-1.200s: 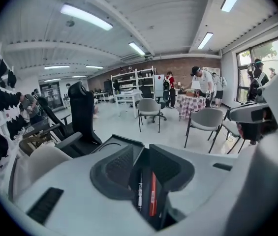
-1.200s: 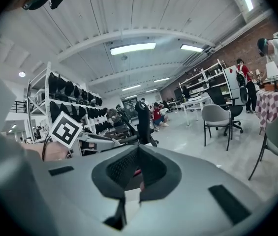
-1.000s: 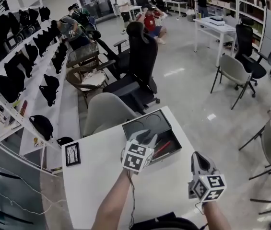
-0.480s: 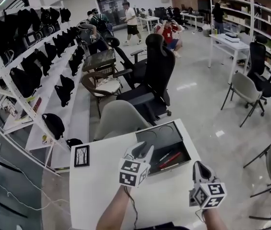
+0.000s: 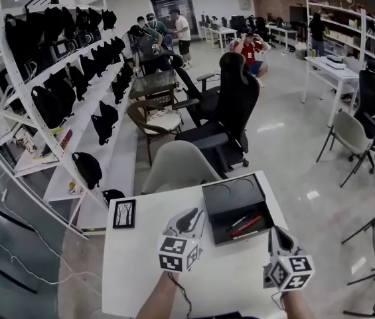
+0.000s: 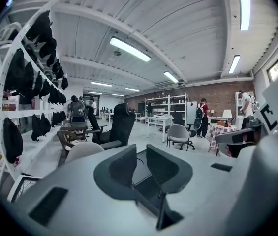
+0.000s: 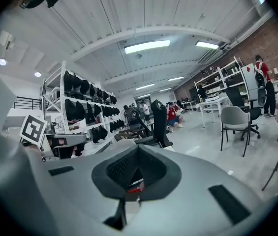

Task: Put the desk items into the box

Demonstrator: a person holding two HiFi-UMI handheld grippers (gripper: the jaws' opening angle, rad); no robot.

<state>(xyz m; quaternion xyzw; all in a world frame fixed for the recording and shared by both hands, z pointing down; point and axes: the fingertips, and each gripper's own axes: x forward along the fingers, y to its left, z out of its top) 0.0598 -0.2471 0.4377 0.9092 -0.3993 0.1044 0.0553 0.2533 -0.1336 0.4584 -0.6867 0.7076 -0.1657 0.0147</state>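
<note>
So the box is a shallow, matte black rectangular tray with two round recesses moulded into its far end. A red pen and what looks like a darker pen beside it already lie in its near half, long and slim, so they sit flat.

What's left is the picture frame. It's thin, black-edged, with a tree drawing, and it lies flat on the smooth white table well to the left of the box.

The left gripper hovers just off the box's near-left corner. Its jaws have just been closing but are spread with a gap, and there's nothing between the ribbed dark pads. My guess is it's free to go for the frame.

The right gripper sits by the box's near-right corner with its jaws pressed together, empty, probably just parked out of the way.
</note>
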